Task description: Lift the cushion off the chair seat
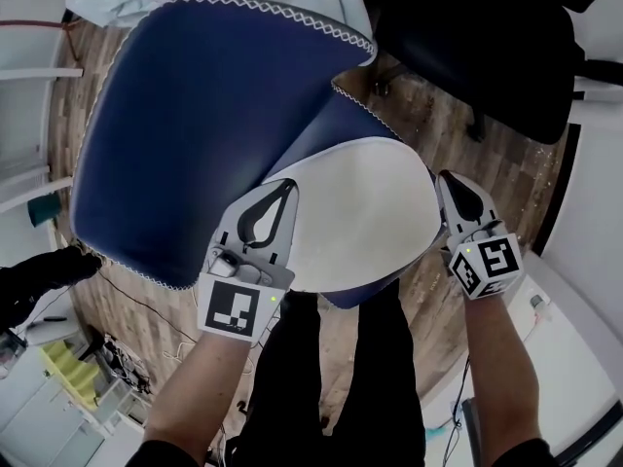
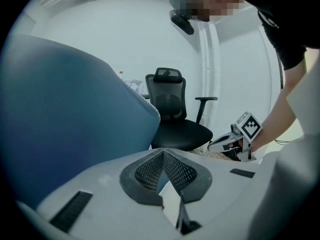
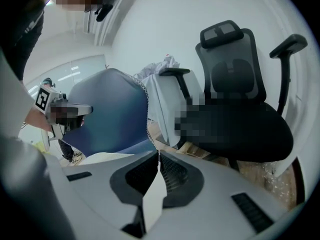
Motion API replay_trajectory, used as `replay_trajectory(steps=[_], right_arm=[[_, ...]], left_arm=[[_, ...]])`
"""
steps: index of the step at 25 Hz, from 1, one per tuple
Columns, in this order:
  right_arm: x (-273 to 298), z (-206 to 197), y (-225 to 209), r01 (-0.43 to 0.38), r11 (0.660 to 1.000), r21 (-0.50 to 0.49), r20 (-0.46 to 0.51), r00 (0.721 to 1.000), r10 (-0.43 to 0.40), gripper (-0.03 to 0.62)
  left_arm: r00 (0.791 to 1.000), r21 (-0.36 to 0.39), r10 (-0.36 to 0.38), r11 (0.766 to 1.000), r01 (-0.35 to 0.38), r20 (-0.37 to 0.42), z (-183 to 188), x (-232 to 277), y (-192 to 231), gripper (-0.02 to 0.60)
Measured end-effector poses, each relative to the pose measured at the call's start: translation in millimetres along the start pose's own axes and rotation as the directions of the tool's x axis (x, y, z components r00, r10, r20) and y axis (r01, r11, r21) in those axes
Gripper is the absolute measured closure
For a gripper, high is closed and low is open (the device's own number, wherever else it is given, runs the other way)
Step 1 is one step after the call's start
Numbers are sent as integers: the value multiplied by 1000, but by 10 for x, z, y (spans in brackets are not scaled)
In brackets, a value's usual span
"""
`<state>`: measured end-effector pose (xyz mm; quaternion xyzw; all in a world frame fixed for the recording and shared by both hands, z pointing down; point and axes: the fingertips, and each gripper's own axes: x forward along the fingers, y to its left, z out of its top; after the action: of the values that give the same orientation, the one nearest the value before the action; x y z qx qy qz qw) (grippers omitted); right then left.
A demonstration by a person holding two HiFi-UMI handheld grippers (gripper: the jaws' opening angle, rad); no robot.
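navy chair (image 1: pixel 185 134) with white zigzag stitching fills the head view, its tall back leaning off to the left. the white cushion (image 1: pixel 360 212) lies over the seat, close to the person's legs. left gripper (image 1: pixel 284 187) is across the cushion's left edge, right gripper (image 1: pixel 447 179) hard up against its right rim, so one on each side. look along the left fingers: tips together, and through the slot behind them a sliver of blue and white shows. whether any cover is pinched there, can't tell. same story on the right, fingers closed tip to tip, the cushion's pale edge just to their left and the blue chair beyond. black mesh office chair (image 3: pixel 240 124) stands behind on the wooden floor (image 1: pixel 467 154), well apart from the cushion.
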<state>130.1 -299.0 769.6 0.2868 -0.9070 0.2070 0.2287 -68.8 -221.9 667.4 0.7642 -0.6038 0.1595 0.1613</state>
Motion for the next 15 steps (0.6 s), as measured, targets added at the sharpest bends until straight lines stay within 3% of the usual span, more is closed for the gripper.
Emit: replay_trajectory(steps=[7, 11, 15], right_arm=[[183, -400, -15, -49, 999, 3, -85, 995, 49, 574], [299, -568, -25, -63, 997, 41, -153, 986, 69, 442], [403, -692, 7, -79, 996, 51, -205, 975, 87, 379]], left_arm=[[1000, 15, -19, 1000, 19, -24, -66, 95, 90, 577], [999, 12, -16, 1000, 16, -34, -112, 83, 123, 577], [998, 9, -21, 1000, 21, -51, -190, 64, 137, 577]])
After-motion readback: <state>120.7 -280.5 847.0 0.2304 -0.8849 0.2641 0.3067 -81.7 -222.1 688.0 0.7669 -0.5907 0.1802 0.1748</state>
